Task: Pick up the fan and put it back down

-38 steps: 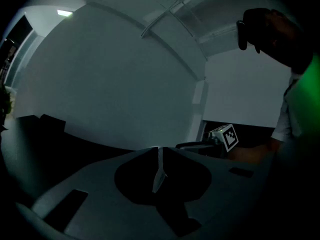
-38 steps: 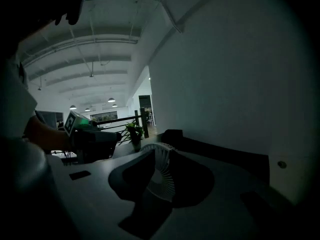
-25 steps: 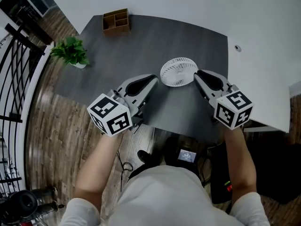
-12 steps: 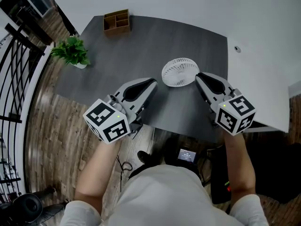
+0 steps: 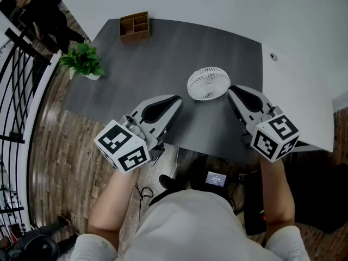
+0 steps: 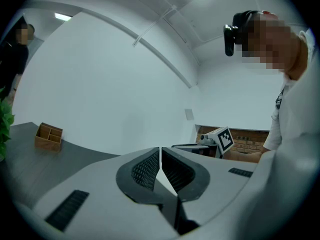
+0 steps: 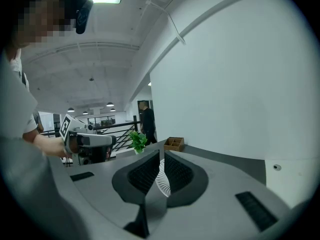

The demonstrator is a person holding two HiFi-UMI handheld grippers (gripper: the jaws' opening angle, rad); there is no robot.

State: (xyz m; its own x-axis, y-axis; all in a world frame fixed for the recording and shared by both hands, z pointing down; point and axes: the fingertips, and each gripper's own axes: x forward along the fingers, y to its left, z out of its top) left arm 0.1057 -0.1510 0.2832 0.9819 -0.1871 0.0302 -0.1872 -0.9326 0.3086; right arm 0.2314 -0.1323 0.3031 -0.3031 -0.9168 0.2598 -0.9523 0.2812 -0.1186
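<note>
Far left of the fan [image 5: 208, 83], which rests on the desk [image 5: 163, 53], a pot [image 5: 93, 76] holds a plant [image 5: 82, 60]. A divided wooden organizer [image 5: 135, 25] stands further back. The left gripper [image 5: 178, 98] is clenched on nothing, near the fan's left. The right gripper [image 5: 231, 90], just right of the fan, is closing without touching it.

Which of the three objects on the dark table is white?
The round grilled fan; the potted plant is green, and the wooden organizer is brown.
</note>
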